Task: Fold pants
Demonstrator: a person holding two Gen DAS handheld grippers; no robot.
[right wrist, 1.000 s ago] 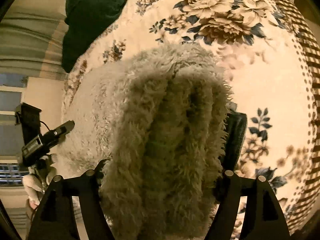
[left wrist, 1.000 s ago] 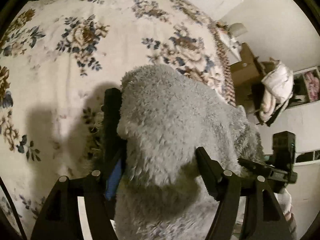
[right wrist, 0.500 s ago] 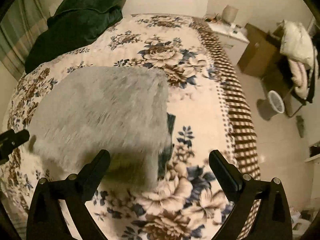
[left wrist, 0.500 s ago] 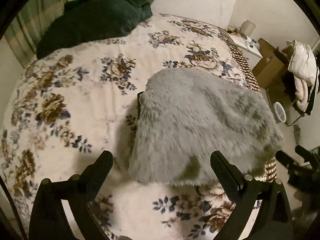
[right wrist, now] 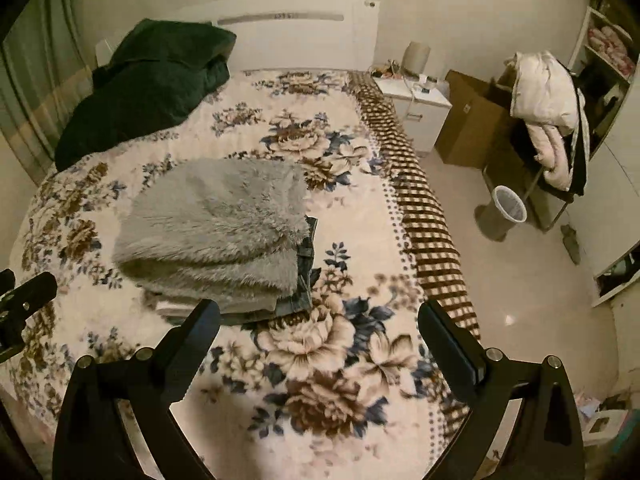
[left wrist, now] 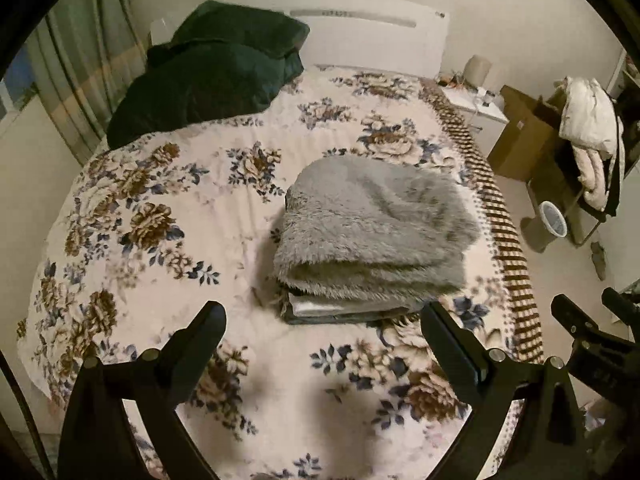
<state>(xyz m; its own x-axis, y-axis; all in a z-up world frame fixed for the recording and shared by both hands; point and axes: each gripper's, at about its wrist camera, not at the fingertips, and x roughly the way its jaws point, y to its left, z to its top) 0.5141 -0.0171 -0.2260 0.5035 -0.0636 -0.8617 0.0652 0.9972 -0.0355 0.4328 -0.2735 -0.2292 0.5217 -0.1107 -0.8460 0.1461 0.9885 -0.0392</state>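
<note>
The grey fluffy pants (left wrist: 372, 228) lie folded in a thick stack on the floral bedspread (left wrist: 168, 208), on top of other folded clothes (left wrist: 320, 312). In the right wrist view the pants (right wrist: 216, 220) sit left of centre, with dark denim (right wrist: 306, 276) showing at their right edge. My left gripper (left wrist: 322, 328) is open and empty, held back above the bed in front of the stack. My right gripper (right wrist: 318, 328) is open and empty, also drawn back from the stack.
A dark green duvet (left wrist: 212, 76) lies at the head of the bed by the white headboard (left wrist: 372, 36). Right of the bed are a nightstand (right wrist: 416, 96), a cardboard box (right wrist: 472, 120), a chair with clothes (right wrist: 548, 108) and a waste bin (right wrist: 508, 212).
Both grippers let go of the grey pants and pulled back and up. The pants now rest folded on the stack, and the whole bed has come into view.
</note>
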